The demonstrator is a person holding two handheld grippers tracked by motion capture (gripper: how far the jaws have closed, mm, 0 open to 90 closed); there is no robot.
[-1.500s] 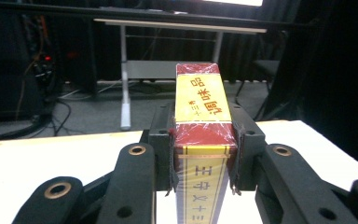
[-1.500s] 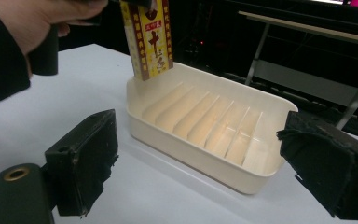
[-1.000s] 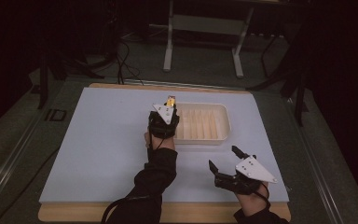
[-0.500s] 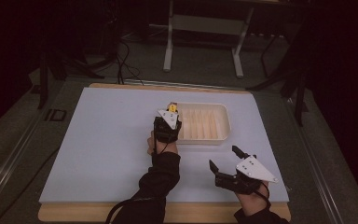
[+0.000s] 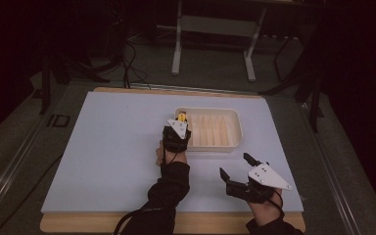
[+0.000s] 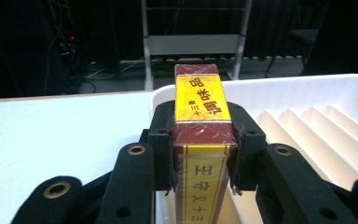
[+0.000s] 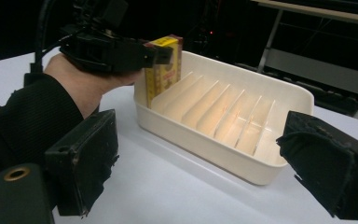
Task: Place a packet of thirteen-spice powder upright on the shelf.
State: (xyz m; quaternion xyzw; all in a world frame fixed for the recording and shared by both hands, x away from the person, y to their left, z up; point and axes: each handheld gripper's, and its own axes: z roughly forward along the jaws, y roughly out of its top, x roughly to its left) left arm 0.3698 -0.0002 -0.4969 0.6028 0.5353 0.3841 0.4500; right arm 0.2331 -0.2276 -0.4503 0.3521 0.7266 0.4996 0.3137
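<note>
A red and yellow box (image 6: 200, 116) with printed characters stands upright between the pads of my left gripper (image 6: 203, 140), which is shut on it. The box (image 7: 164, 70) reaches down into the leftmost slot of a cream slotted tray (image 7: 279, 154). From above, the left gripper (image 5: 178, 131) sits at the left end of the tray (image 5: 235, 132), the box (image 5: 181, 117) showing just past it. My right gripper (image 5: 234, 165) rests near the table's front right with its jaws wide apart and nothing between them. In its own view the right gripper (image 7: 205, 163) faces the tray.
A pale blue mat (image 5: 112, 147) covers the tabletop, with a wooden edge (image 5: 78, 223) at the front. Beyond the table stands a metal frame (image 5: 213, 29) on a dark floor with cables (image 5: 127, 58).
My left gripper has carried the box to the right and down, into the left end of the tray. The right gripper has stayed where it was.
</note>
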